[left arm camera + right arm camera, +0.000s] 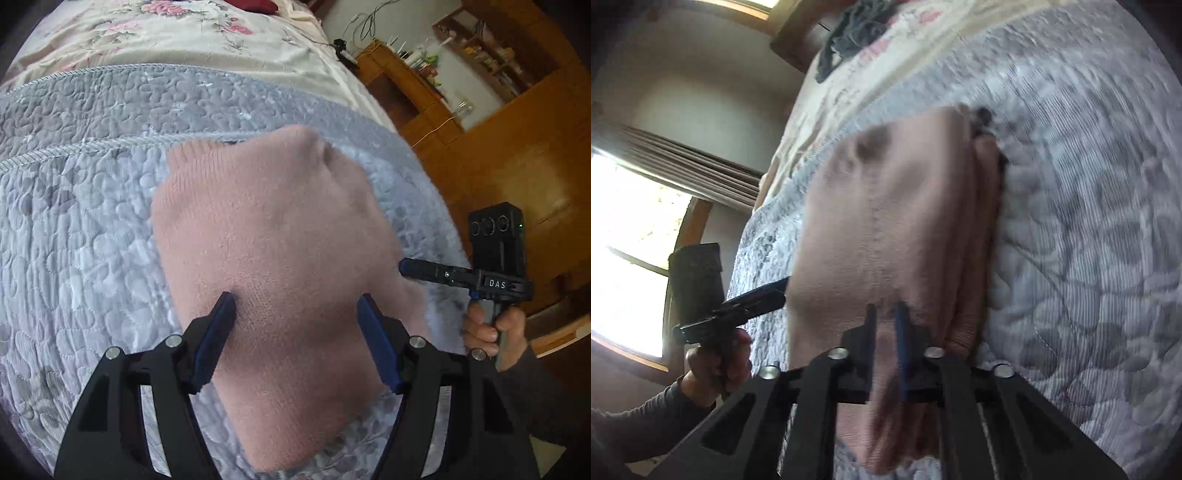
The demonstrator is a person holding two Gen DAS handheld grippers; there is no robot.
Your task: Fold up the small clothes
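My knit (269, 258) fills the middle of the left wrist view, a pink garment lying folded on the quilt (74, 229). It looks soft, light and limp, a fuzzy weave that should drape and slump wherever it is not supported, though I judge it will not slip much against rubber pads. In the right wrist view the knit (886, 221) shows stacked layers along its right edge, so I would take hold at an edge through all layers, low and near a corner, not in the flat middle where the pads would only pinch a ridge.

The quilt is grey-lilac and stitched, with enough texture to keep cloth from sliding. Above it, at the top of the left frame, lies a floral sheet (147, 33). Wooden furniture (498, 129) fills the upper right there; a bright window (624, 240) sits at left in the right view.

The left gripper (297, 301) stands wide open over the knit's near part, gripping nothing. The right gripper (886, 310) has its fingers drawn almost together with pink cloth between them; that frame is blurred, but I judge it is pinching the knit.
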